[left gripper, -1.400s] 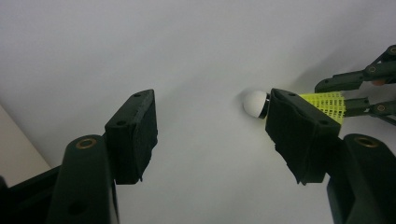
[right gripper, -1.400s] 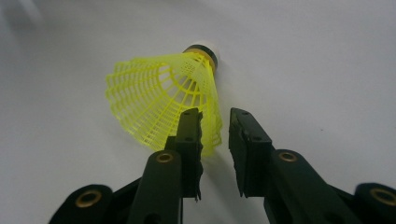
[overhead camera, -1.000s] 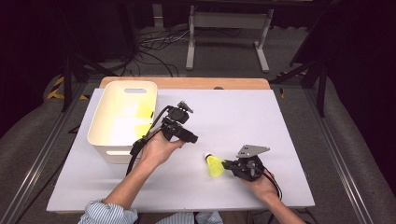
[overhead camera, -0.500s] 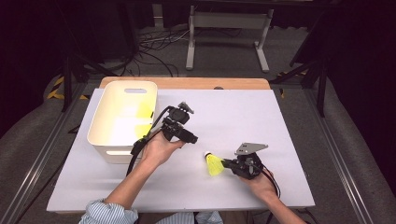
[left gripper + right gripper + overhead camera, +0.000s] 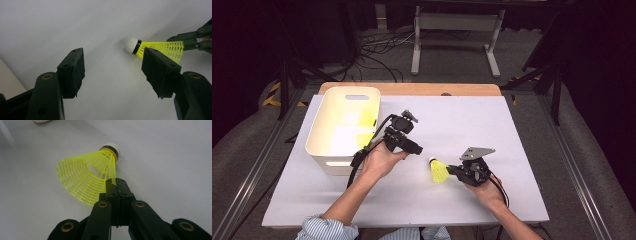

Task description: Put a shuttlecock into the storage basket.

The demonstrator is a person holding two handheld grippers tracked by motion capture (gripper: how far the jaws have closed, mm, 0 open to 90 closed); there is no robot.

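A yellow shuttlecock with a white cork tip lies low over the white table, cork pointing toward the left hand. My right gripper is shut on the rim of its mesh skirt, the jaws pinched flat together. My left gripper is held just left of the shuttlecock, open, with nothing between its pads. In the left gripper view the shuttlecock shows beyond the right pad, with the right gripper's jaws at the far right.
A white plastic bin stands at the table's left, with yellow shuttlecocks inside against its right wall. The white tabletop stretches to the right and back. A metal stand and cables lie on the floor behind.
The right gripper with the shuttlecock has shifted slightly; the left gripper has stayed where it was.
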